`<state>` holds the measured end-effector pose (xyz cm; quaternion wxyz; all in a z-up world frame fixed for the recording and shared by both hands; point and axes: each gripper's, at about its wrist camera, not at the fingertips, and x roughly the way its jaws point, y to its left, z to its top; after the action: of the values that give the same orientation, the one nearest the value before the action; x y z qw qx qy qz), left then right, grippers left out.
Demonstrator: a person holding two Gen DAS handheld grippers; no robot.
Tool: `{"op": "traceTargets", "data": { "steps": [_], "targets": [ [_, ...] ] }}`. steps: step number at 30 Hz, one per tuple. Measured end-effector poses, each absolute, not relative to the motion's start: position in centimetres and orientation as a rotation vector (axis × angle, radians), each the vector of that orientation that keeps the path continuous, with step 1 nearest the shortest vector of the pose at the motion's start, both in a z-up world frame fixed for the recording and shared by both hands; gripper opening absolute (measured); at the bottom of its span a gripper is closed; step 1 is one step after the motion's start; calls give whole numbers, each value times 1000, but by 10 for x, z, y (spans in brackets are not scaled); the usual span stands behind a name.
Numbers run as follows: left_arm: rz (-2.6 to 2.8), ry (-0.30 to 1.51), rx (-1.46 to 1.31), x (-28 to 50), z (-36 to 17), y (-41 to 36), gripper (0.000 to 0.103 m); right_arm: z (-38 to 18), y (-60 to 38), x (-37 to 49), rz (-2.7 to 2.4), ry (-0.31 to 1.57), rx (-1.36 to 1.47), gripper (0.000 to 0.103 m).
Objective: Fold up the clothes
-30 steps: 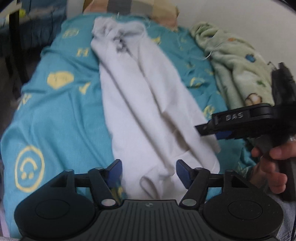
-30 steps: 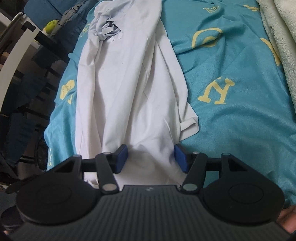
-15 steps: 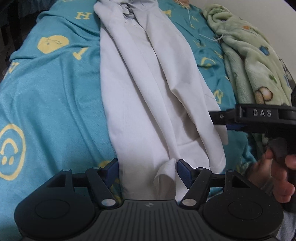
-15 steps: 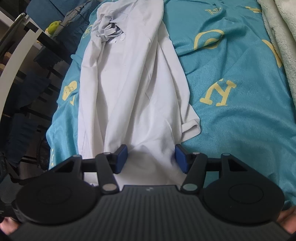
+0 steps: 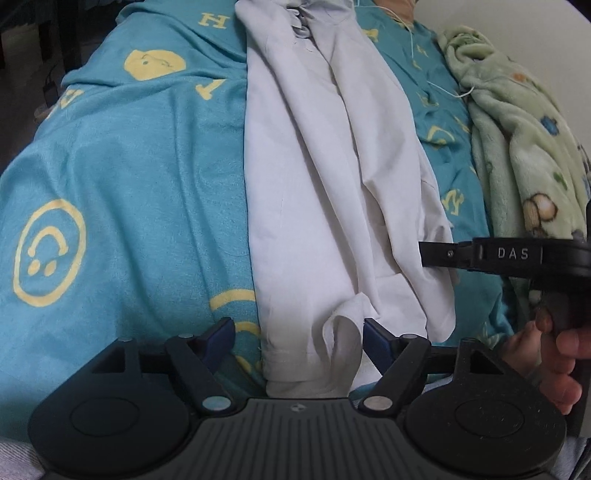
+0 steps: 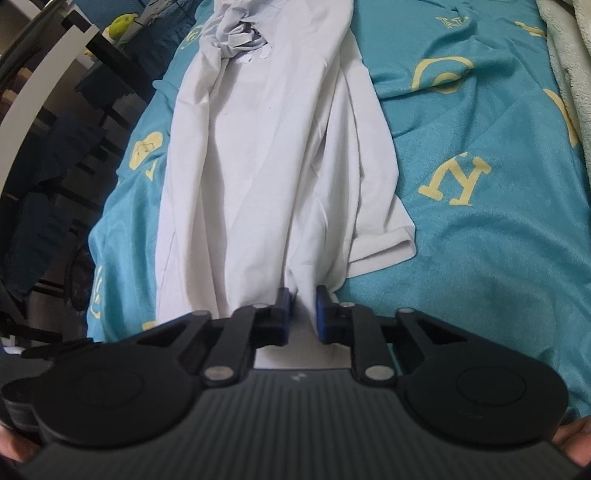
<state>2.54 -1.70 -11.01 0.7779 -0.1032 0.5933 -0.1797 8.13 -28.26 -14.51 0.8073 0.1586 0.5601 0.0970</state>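
The right tool [image 6: 303,308] has just closed, pinching the white shirt [image 6: 273,155] hem; the left tool [image 5: 299,338] (spread) straddles the other corner, not yet gripping.

"DAS" on right gripper [image 5: 517,254]; "H", "T" on bedspread [image 5: 147,166]

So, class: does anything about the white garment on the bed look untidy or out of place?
Yes. The white garment lies in long wrinkles, its far end bunched, and one near corner curls up off the teal blanket.
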Motion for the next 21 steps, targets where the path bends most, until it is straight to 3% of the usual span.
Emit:
{"op": "traceTargets", "data": {
  "steps": [10,21],
  "targets": [
    [-466,1177,-217,19,-95,-22,72,-141,-286,78,213,1179,349,13],
    [-493,1323,-243,21,-121,-31,69,-140,-280,77,210,1176,349,13]
  ]
}}
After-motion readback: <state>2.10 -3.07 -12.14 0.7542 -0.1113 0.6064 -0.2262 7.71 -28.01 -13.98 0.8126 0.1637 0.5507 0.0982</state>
